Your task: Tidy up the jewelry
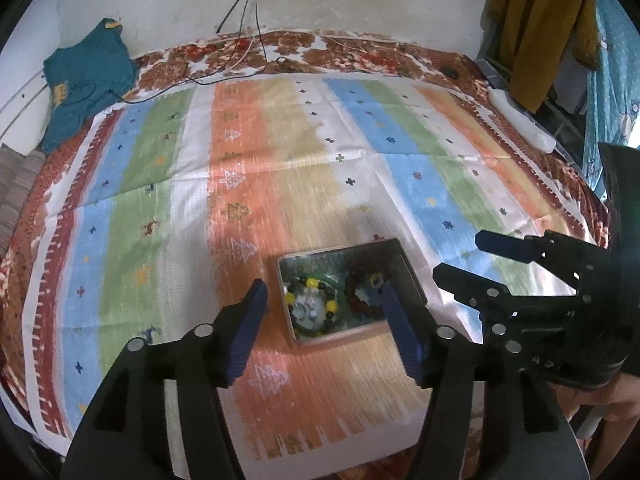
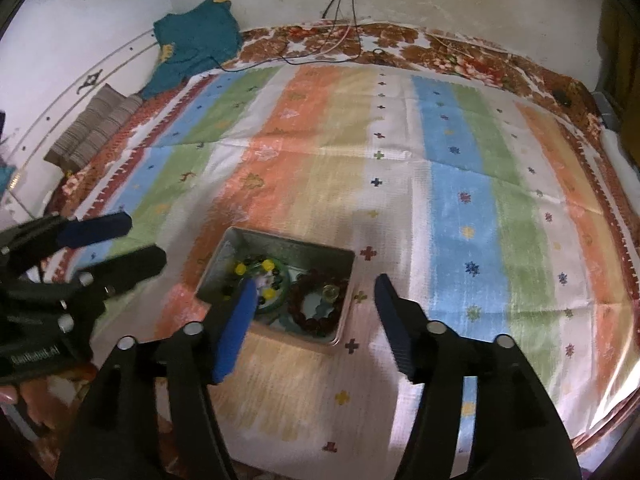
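Grey metal, shallow and rectangular, the small open tin box (image 1: 404, 276) sits on the striped pastel cloth (image 1: 256, 184) in the lower centre of both views, and all the jewelry in sight is already inside it. In the tin's left half lies a bracelet of black and yellow beads (image 1: 314, 300) over a green ring-shaped bangle (image 2: 282, 294); in the right half lies a dark red bead bracelet (image 2: 316, 302). No loose piece shows on the cloth, so the sorting looks close to finished.

The left gripper (image 1: 322, 318) has its blue-padded jaws spread wide and holds nothing; in its own view the tin falls between the two fingers, the near edge just ahead of the tips. The right gripper (image 2: 314, 306) is likewise wide apart and empty, its left finger overlapping the tin's near left portion in its view, its right finger off to the tin's right. Both seem to float above the tin; whether either touches it I cannot tell.

If a bracelet needs tidying, I would come straight down, pinch one strand of beads rather than the whole loop, keep the pads clear of the tin wall, and steady the light tin with the other gripper so it does not slide on the cloth
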A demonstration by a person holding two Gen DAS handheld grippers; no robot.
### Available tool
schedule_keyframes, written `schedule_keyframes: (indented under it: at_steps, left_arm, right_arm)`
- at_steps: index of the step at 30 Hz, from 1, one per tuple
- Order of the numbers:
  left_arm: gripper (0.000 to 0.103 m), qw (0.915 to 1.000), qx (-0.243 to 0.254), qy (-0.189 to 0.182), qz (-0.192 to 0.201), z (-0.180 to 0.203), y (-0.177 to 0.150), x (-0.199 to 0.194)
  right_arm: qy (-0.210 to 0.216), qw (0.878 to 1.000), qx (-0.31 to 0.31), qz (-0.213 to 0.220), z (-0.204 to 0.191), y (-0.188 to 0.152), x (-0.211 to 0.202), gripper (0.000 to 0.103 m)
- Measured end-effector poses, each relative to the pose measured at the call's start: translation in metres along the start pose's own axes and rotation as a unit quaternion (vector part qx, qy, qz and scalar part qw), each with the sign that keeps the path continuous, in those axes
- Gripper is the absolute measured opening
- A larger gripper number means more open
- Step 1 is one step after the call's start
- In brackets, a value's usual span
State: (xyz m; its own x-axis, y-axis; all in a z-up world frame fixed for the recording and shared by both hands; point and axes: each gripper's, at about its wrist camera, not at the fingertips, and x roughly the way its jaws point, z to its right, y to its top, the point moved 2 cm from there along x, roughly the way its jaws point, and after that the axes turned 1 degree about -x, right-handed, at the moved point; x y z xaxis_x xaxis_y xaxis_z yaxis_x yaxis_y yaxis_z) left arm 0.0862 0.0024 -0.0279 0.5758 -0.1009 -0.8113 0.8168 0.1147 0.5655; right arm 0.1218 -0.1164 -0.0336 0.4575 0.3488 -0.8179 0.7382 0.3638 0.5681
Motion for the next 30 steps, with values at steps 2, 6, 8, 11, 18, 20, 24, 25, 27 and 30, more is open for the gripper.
schedule_keyframes:
  at_steps: [2,6,8,11,18,20,24,25,27,30]
  left_arm:
    - [0.065,1.0,0.005,0.002,0.004,0.003,-0.007,-0.004]
    - [0.072,0.9999,0.008,0.002,0.008,0.005,-0.017,-0.011]
    - [0.074,0.9999,0.006,0.003,0.011,0.003,-0.02,-0.013]
    - [0.08,0.9999,-0.001,0.002,0.015,0.0,-0.023,-0.018]
    - [0.096,0.9997,-0.006,-0.001,0.024,-0.002,-0.03,-0.023]
    - [0.097,0.9995,-0.009,0.0,0.029,-0.003,-0.032,-0.026]
    - [0.097,0.9992,-0.015,-0.001,0.037,-0.005,-0.038,-0.029]
    - [0.097,0.9991,-0.017,-0.001,0.04,-0.006,-0.04,-0.03]
    - [0.097,0.9986,-0.019,-0.002,0.048,-0.008,-0.042,-0.034]
    - [0.097,0.9978,-0.019,-0.005,0.064,-0.008,-0.045,-0.04]
  right_arm:
    - [0.0,1.0,0.0,0.003,0.0,-0.002,-0.004,0.067]
    - [-0.001,1.0,0.001,0.006,0.001,-0.007,-0.011,0.07]
    - [-0.003,1.0,0.0,0.006,0.001,-0.011,-0.014,0.072]
    - [-0.005,1.0,-0.006,0.009,-0.001,-0.016,-0.019,0.074]
    - [0.007,1.0,-0.012,0.021,-0.003,-0.027,-0.031,0.085]
    - [0.01,1.0,-0.008,0.026,-0.001,-0.03,-0.034,0.087]
    - [0.011,0.999,-0.007,0.03,-0.001,-0.033,-0.039,0.093]
    - [0.012,0.999,-0.007,0.033,-0.002,-0.035,-0.041,0.093]
    - [0.013,0.999,-0.008,0.038,-0.003,-0.038,-0.046,0.095]
    - [0.013,0.999,-0.011,0.047,-0.004,-0.042,-0.052,0.095]
